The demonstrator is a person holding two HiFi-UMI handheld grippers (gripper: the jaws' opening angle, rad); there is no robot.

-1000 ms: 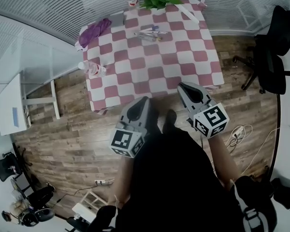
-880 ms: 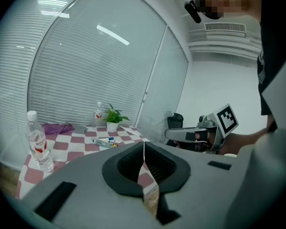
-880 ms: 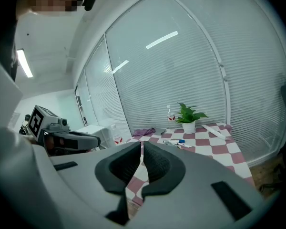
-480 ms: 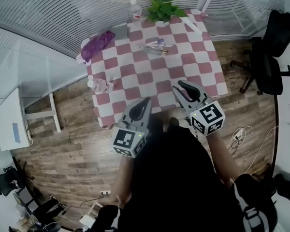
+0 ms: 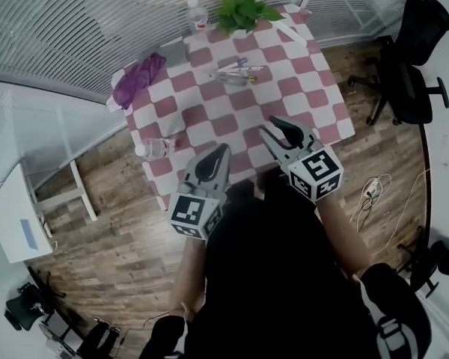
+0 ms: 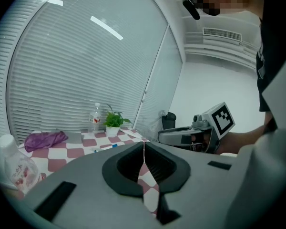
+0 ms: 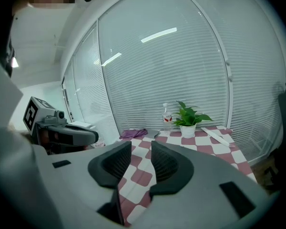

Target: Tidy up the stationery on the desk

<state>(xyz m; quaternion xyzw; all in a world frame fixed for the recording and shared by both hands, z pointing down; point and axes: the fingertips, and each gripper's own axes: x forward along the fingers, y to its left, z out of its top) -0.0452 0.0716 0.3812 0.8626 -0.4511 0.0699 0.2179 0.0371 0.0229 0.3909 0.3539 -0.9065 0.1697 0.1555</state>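
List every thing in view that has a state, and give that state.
left gripper: shut, empty.
right gripper: open, empty; its jaws have just been opening.
plant: upright in its pot.
bottle by the plant: upright, capped.
bottle at the left edge: capped.
purple cloth: crumpled.
pens: lying loose on the table, not yet tidied.

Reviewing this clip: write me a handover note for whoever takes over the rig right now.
Left gripper: shut, empty.
Right gripper: empty, jaws have just been opening and now stand apart.
Both are at the near edge of the checkered table.
Pens lie loose towards the far side; purple cloth at the far left corner.
Done: nothing looks tidied yet.
Left: all the gathering.
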